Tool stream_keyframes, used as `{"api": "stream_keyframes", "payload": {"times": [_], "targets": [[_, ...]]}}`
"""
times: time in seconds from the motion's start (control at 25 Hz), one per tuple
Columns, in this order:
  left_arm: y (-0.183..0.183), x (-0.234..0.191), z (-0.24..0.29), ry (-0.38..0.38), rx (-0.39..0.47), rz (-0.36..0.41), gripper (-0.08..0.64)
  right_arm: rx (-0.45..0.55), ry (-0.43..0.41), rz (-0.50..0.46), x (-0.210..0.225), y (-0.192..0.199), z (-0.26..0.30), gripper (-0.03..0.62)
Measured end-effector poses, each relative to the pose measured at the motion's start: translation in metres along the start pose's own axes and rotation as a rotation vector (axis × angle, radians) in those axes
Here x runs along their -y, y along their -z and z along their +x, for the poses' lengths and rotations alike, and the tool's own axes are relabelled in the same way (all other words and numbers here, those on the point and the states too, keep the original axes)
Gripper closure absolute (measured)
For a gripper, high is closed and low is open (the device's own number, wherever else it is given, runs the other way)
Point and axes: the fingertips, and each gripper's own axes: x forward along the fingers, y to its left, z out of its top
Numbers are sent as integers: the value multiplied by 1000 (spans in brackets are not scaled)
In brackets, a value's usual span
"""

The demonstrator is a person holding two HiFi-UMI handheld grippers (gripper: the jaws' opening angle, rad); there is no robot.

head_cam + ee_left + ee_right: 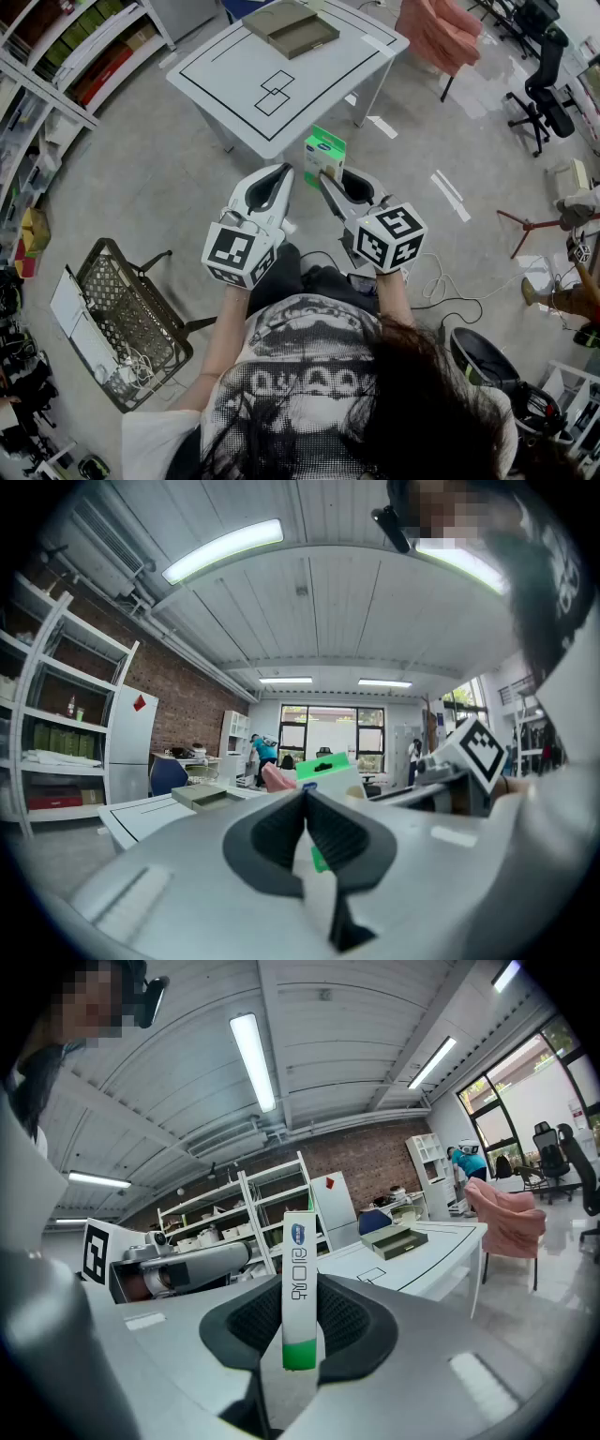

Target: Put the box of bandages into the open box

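upright green-and-white bandage box (324, 153) well apart from olive open box (292, 30).

box of bandages (324, 153) green-white; open box (292, 28) seemingly olive; table (234, 84) white, black lines; chair (436, 33) pink

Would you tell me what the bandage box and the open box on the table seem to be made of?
The bandage box is probably thin printed cardboard, white and green, slightly glossy; its faces are flat and its edges crisp. The open box is likely matte olive-grey card or board, judging by its thin straight walls and dull surface; plastic cannot be ruled out.
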Motion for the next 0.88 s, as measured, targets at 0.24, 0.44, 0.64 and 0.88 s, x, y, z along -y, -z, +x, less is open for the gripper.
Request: {"api": "stream_keyframes", "payload": {"times": [0.24,0.44,0.64,0.88], "targets": [[1,7,-1,-5,0,-6,560,1,4,12,2,3,-7,502],[3,13,-3,-11,-1,-15,560,8,3,29,4,4,-16,502],[6,22,-5,-11,-8,-18,560,11,3,39,6,8,-24,501],[7,24,6,0,-24,-11,560,16,7,57,13,8,-27,501]]}}
